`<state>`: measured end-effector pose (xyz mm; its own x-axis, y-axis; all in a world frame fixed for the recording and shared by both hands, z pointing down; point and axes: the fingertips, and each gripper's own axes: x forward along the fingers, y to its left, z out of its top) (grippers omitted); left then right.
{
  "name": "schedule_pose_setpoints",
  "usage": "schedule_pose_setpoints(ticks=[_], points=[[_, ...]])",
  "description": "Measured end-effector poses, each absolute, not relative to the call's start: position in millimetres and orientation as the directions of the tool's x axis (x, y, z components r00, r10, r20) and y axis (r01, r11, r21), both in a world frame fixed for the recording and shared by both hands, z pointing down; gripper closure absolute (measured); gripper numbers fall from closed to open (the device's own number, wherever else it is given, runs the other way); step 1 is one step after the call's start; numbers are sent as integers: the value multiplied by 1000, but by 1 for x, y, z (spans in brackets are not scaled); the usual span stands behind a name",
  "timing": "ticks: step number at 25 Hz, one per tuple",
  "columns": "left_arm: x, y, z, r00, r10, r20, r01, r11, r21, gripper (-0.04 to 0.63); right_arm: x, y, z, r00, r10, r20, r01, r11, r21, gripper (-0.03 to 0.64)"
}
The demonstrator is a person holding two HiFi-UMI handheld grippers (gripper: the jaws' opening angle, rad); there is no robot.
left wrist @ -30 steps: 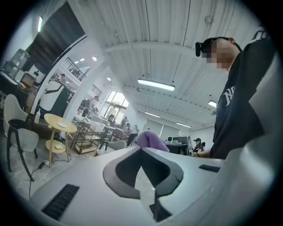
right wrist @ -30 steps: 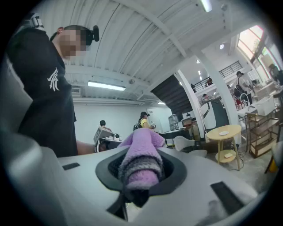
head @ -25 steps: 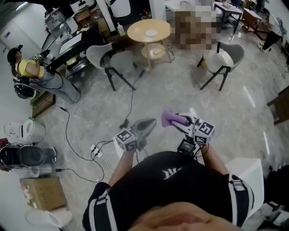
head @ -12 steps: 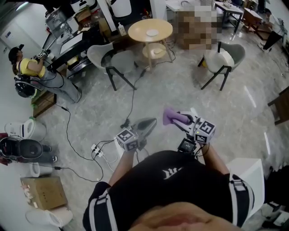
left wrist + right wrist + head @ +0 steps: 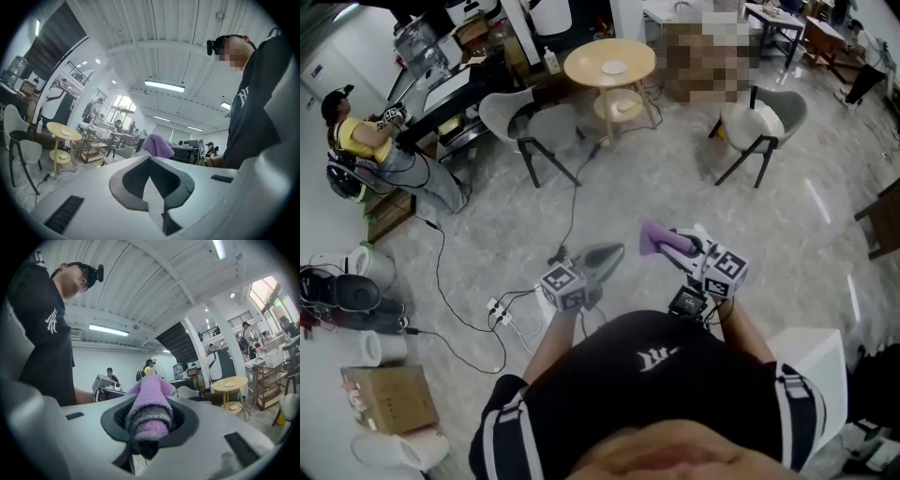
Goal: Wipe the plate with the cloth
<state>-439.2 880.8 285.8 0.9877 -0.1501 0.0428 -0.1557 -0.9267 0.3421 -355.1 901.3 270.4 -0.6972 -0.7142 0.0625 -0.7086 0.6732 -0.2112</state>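
My right gripper point(image 5: 677, 247) point(image 5: 149, 401) is held level in front of my body and is shut on a bunched purple cloth point(image 5: 655, 238) point(image 5: 150, 404). The cloth sticks out past the jaws and also shows in the left gripper view point(image 5: 158, 144). My left gripper point(image 5: 602, 257) point(image 5: 151, 165) is beside it to the left, shut, with nothing between its dark pads. A small white plate point(image 5: 613, 67) point(image 5: 65, 133) point(image 5: 229, 384) lies on a round yellow table point(image 5: 586, 61) far ahead, well away from both grippers.
Two white chairs point(image 5: 517, 117) point(image 5: 764, 120) stand either side of the table. Black cables and a power strip point(image 5: 501, 314) lie on the floor ahead left. A white box point(image 5: 811, 352) is at my right, a cardboard box point(image 5: 386, 398) at my left. A person in yellow point(image 5: 364, 141) sits far left.
Both grippers have kept their place, the right still shut on the cloth. Only the seated person at the far left has shifted a little.
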Motion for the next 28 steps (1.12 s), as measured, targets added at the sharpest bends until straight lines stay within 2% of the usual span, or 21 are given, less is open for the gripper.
schedule_pose_setpoints(ticks=[16, 28], points=[[-386, 879, 288, 980, -179, 91, -197, -940, 280, 581, -280, 913, 279, -646, -761, 53, -752, 624, -215, 520], [-349, 892, 287, 974, -200, 107, -224, -925, 306, 583, -236, 917, 290, -647, -761, 53, -748, 620, -238, 520]])
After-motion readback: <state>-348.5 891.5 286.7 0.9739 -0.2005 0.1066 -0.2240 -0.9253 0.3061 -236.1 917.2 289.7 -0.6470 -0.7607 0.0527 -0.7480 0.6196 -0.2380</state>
